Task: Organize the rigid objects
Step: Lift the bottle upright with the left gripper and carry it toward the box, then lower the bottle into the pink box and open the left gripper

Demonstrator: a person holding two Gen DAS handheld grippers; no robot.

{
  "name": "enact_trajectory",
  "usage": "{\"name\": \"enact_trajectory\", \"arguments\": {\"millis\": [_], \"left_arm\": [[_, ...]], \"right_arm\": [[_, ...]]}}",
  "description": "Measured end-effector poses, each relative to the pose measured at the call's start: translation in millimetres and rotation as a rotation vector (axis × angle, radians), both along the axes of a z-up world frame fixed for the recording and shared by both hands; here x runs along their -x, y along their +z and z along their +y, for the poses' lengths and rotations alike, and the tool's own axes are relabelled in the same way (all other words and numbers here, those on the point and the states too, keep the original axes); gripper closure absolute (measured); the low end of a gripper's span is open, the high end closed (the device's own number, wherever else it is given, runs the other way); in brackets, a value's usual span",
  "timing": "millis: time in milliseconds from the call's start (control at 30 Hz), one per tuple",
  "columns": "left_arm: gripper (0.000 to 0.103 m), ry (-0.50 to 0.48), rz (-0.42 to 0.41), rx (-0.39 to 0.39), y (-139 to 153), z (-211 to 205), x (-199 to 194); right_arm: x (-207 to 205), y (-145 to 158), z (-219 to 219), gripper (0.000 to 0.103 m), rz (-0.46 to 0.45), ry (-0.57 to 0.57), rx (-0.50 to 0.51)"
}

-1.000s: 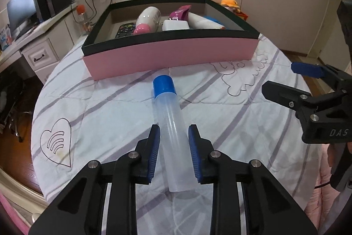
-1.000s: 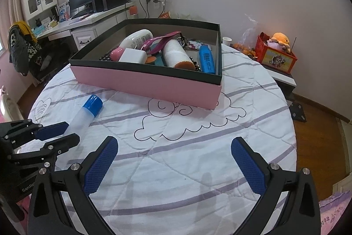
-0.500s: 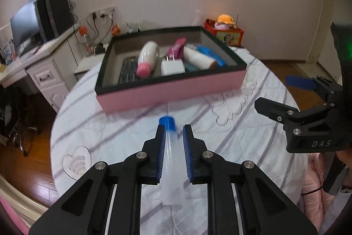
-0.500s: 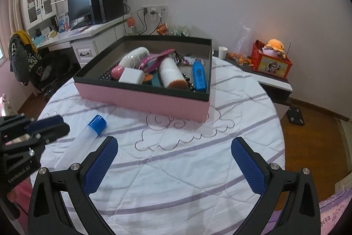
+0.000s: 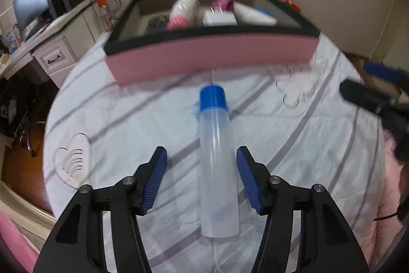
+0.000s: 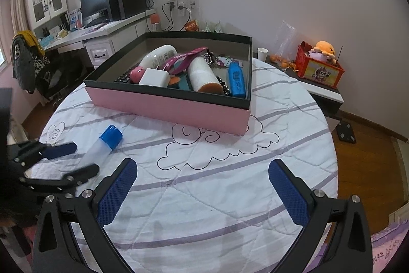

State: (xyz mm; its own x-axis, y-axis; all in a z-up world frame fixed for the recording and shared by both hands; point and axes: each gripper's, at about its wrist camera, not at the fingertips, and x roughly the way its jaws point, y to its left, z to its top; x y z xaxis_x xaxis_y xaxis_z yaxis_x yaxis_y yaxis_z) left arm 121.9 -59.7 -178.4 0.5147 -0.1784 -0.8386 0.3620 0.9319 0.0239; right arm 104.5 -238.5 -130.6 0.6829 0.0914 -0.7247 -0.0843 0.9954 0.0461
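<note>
The right gripper (image 6: pixel 202 192), black with blue textured pads, occupies the lower foreground with its jaws wide apart and nothing between them. Below it lies a round table covered by a white quilted cloth (image 6: pixel 230 170) with purple stripes and a black cloud outline. At the far side sits a shallow rectangular pink box with a black rim (image 6: pixel 168 106). It contains a white bottle with a pink cap (image 6: pixel 156 58), a white square charger (image 6: pixel 154 77), a white cylinder with an orange end (image 6: pixel 204 76) and a blue rectangular item (image 6: pixel 236 79). At left, a translucent plastic bottle with a blue cap (image 6: pixel 102 145) lies on the cloth, its lower body between the parted fingers of the left gripper (image 6: pixel 76 157); contact there cannot be told.
</note>
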Motion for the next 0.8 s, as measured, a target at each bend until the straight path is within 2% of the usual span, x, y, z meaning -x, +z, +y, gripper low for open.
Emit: {"name": "enact_trajectory", "arguments": {"millis": [67,267,433,800], "left_arm": [[0.076,-0.012,-0.004,0.014,-2,-1,-1],[0.077,-0.028,-0.06,0.077,20,2,4],[0.077,-0.04,-0.151,0.078,60,1,9],[0.077,-0.064,-0.312,0.094,132,-3,-2]], "right_arm": [[-1,-1,-2,0.0,0.001,-0.002,0.0],[0,1,-6,0.0,-0.009,-0.013,-0.003],[0,14,-2,0.0,-0.041,-0.011,0.002],[-17,78,15,0.0,-0.179,0.016,0.056]]}}
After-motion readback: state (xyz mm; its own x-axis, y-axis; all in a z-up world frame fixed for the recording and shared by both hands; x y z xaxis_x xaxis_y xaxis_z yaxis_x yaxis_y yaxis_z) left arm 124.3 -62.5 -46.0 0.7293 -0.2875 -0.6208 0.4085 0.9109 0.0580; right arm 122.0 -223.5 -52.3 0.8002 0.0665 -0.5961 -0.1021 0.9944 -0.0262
